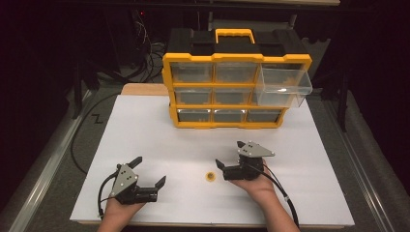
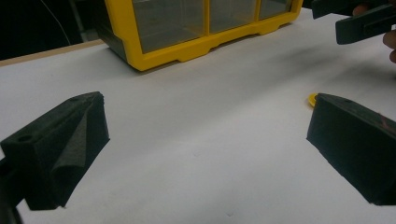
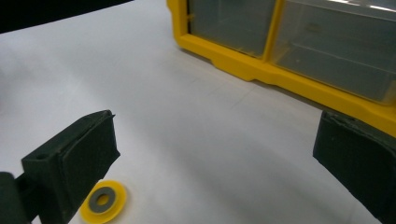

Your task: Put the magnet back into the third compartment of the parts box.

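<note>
The small yellow disc (image 1: 210, 176) with a grey washer-like centre lies flat on the white table sheet (image 1: 145, 130) just beside the right gripper (image 1: 231, 153), well short of the yellow drawer organizer (image 1: 237, 92) with its top-right drawer (image 1: 283, 87) pulled out. Both the right gripper and the left gripper (image 1: 150, 170) stand wide apart, holding nothing. The disc looks light, thin and stiff — likely slippery against the sheet — so it should be pinched across its rim, jaws low.

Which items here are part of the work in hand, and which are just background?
In play:
- yellow disc
- right hand-held gripper, open beside it
- left hand-held gripper, open
- yellow drawer cabinet, with the top-right drawer pulled out

Background:
- white board
- cables
</note>
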The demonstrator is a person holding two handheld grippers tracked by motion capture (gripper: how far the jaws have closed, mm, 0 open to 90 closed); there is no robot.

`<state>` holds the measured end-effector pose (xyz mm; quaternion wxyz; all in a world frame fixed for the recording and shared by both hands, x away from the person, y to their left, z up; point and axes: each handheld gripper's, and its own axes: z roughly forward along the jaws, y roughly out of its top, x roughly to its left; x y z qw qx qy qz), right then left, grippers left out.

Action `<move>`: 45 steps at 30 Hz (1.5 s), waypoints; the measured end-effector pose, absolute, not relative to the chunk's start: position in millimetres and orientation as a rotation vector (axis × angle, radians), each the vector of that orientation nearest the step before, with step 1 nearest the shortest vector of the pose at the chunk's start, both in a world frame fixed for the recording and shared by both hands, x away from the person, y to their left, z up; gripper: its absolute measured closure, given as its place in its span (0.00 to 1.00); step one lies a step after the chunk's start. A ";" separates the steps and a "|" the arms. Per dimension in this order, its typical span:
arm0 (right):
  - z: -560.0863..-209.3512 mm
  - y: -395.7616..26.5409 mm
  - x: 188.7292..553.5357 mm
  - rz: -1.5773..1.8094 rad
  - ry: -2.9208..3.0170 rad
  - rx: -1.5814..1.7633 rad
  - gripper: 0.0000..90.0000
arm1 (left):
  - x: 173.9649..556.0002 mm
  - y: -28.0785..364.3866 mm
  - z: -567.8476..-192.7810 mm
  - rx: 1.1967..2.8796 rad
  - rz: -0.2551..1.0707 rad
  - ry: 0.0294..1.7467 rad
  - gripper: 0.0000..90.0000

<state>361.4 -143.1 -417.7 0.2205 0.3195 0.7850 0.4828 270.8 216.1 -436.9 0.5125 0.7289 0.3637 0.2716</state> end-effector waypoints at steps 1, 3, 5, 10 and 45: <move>-418.3 -140.9 359.5 1.340 2.181 0.883 0.01 | 270.7 216.1 -436.9 1.754 0.654 0.874 0.00; -418.8 -137.9 356.6 1.338 2.194 0.872 0.01 | 270.8 216.0 -436.8 1.754 0.653 0.872 0.00; -419.3 -135.0 353.7 1.343 2.206 0.864 0.01 | 270.9 216.0 -436.8 1.753 0.653 0.871 0.00; -420.6 -129.5 347.5 1.337 2.231 0.835 0.01 | 270.8 216.1 -436.4 1.751 0.653 0.867 0.00; -433.8 -111.2 334.7 1.233 2.469 0.769 0.11 | 270.2 217.8 -436.0 1.739 0.644 0.866 0.00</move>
